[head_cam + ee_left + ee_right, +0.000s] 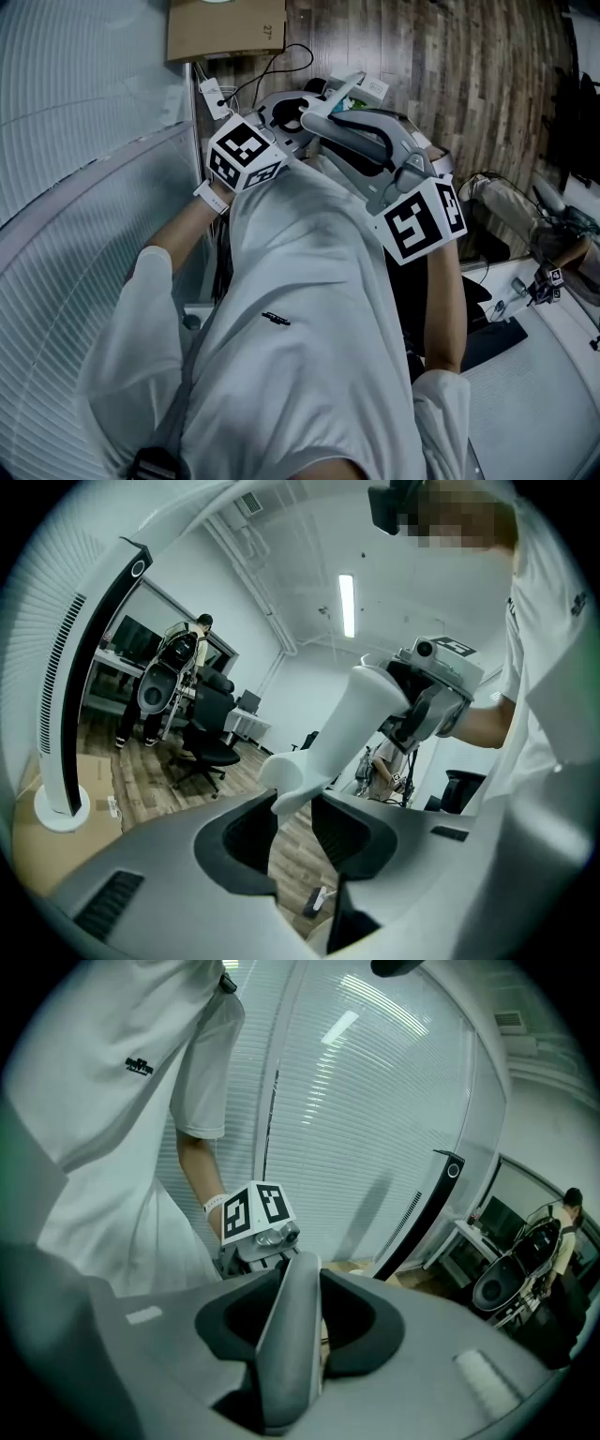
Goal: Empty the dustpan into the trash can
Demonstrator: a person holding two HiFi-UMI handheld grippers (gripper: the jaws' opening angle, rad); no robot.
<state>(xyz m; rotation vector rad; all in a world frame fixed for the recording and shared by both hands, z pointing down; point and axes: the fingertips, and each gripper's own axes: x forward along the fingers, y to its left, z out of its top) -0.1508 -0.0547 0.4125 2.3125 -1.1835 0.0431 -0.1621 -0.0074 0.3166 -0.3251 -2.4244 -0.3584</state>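
Note:
A long pale grey dustpan handle (361, 136) runs between my two grippers, in front of the person's white shirt. My left gripper (292, 111) is shut on its far end; in the left gripper view the white handle (361, 719) comes down into that gripper (292, 799). My right gripper (394, 173) is shut on the handle nearer the person, and in the right gripper view the grey bar (292, 1316) fills that gripper (298, 1309). Neither the dustpan's tray nor a trash can is in view.
A cardboard box (225, 28) and cables (272, 66) lie on the wood floor ahead. A slatted blind wall (75, 141) runs along the left. A tower fan (70, 714), an office chair (211, 742) and a standing person (192, 649) are across the room. Another person (511, 202) sits at the right.

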